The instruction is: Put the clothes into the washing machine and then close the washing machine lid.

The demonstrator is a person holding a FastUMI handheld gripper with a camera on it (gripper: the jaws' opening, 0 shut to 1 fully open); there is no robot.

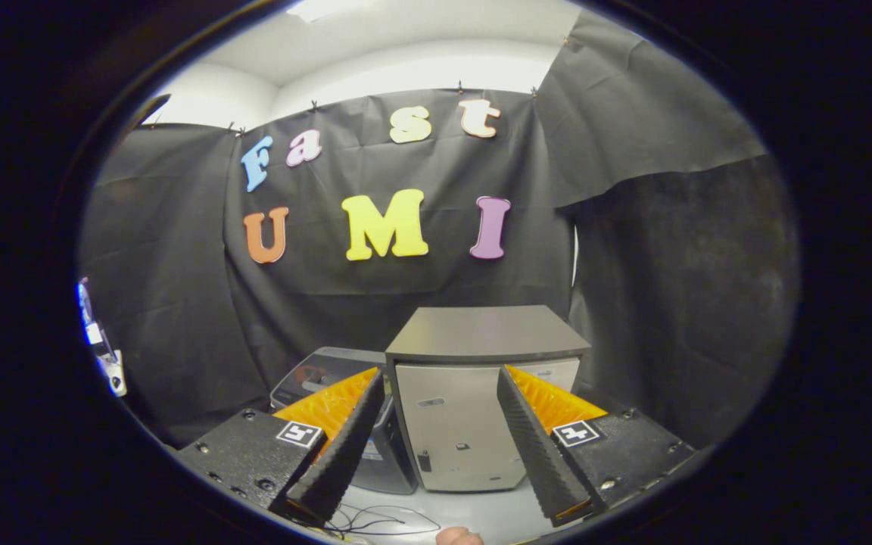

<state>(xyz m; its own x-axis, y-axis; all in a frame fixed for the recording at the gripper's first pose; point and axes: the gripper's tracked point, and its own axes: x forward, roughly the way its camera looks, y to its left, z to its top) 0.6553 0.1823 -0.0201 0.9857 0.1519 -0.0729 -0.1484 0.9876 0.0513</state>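
1 gripper [436, 454]: fingers wide apart, holding nothing | 1 grey box-shaped machine [474, 393] beyond them, front shut, contents unseen | 1 dark appliance [322, 378] touching its left side

We see the gripper [436, 446] held with fingers spread wide, gripping nothing | the grey washing machine [474, 409] stands just ahead between the fingers, lid down | a dark appliance [322, 375] sits beside it, behind the left finger | thin cables [383, 521] lie on the white table [496, 511].
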